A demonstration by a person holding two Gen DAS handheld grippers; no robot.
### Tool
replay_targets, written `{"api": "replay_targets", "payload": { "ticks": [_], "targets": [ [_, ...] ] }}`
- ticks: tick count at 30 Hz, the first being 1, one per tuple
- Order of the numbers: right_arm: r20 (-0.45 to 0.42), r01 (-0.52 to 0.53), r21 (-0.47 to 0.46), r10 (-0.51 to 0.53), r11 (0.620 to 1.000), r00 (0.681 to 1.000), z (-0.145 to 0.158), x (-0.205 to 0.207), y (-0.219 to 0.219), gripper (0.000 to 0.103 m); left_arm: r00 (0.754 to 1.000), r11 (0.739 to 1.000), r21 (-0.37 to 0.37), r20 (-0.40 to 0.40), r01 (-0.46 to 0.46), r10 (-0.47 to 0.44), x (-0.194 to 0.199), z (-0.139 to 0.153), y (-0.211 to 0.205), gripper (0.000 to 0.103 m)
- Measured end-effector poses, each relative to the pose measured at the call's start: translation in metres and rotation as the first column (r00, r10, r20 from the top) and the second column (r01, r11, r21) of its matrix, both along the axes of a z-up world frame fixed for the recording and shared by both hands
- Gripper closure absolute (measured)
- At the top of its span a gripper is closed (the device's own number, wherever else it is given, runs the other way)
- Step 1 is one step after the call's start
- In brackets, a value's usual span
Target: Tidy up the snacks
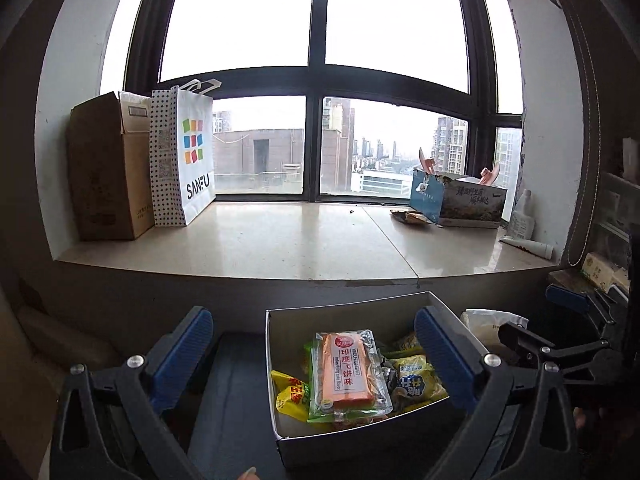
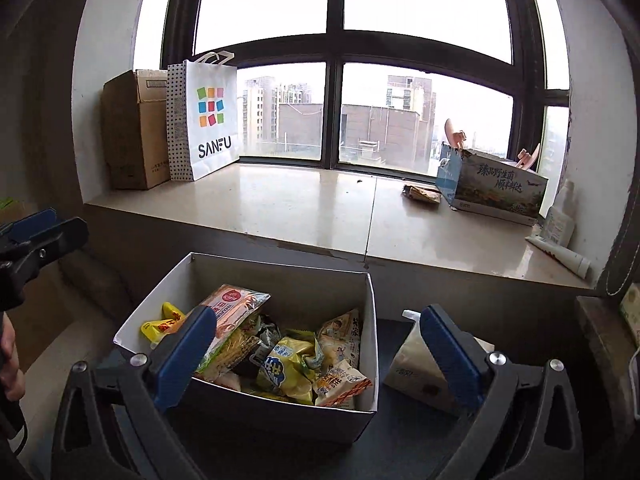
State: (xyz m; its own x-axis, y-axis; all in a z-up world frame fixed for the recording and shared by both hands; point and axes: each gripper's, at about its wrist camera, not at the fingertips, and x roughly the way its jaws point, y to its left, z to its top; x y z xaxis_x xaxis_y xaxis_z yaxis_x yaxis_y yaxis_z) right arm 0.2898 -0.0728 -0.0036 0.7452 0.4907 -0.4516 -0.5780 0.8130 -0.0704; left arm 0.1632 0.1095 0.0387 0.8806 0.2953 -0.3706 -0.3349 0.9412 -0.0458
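Behind everything, a wide window sill (image 1: 280,236) carries a brown cardboard carton (image 1: 106,168), a white SANFU shopping bag (image 1: 196,152) just beside it, and an open blue printed box (image 1: 460,200) at the far end. Below the sill sits an open white box (image 2: 372,320) on a dark surface, filled with snack packets: an orange flatbread pack (image 1: 344,372) lies on top, with a yellow packet (image 1: 290,394) beside it and yellow-green packets (image 2: 292,368) and pale illustrated ones (image 2: 340,384) heaped alongside. The left gripper (image 1: 316,352) and the right gripper (image 2: 320,352) both stand spread wide with nothing pinched. A pale paper pack (image 2: 412,364) rests just outside the box.
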Motion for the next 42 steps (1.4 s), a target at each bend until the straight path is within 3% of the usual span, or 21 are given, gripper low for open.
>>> {"api": "replay_targets", "payload": {
  "ticks": [2,7,12,15,18,27,42],
  "targets": [
    [0.003,0.005,0.005,-0.005,1.000,1.000,0.011,-0.016,-0.007,0.000,0.999,0.998,-0.030,-0.010,0.046,-0.046,-0.014,0.005,-0.005,0.000],
    [-0.065,-0.077,0.130,0.086,0.988,0.994,0.030,-0.060,-0.037,0.000,0.992,0.993,-0.053,-0.057,0.107,-0.110,-0.052,0.010,-0.030,0.000],
    [0.045,-0.059,0.055,0.057,0.997,0.997,0.032,-0.127,-0.055,0.000,0.989,0.988,-0.079,-0.051,0.135,-0.139,-0.102,0.009,-0.050,0.000],
    [0.019,-0.043,0.069,0.042,0.997,0.999,0.026,-0.153,-0.069,0.000,0.983,0.980,-0.110,-0.057,0.165,-0.172,-0.126,0.008,-0.063,0.000],
    [-0.017,-0.026,0.060,0.027,0.998,0.999,0.019,-0.169,-0.079,0.000,0.979,0.979,-0.090,-0.067,0.185,-0.191,-0.145,0.007,-0.075,0.000],
    [-0.125,0.013,0.102,0.000,0.995,0.992,-0.001,-0.192,-0.109,0.000,0.969,0.972,-0.069,-0.089,0.223,-0.229,-0.161,0.001,-0.104,0.000],
    [-0.136,0.007,0.128,0.011,0.992,0.991,0.005,-0.193,-0.113,0.000,0.964,0.971,-0.070,-0.126,0.227,-0.235,-0.156,-0.003,-0.103,0.000]
  ]
}}
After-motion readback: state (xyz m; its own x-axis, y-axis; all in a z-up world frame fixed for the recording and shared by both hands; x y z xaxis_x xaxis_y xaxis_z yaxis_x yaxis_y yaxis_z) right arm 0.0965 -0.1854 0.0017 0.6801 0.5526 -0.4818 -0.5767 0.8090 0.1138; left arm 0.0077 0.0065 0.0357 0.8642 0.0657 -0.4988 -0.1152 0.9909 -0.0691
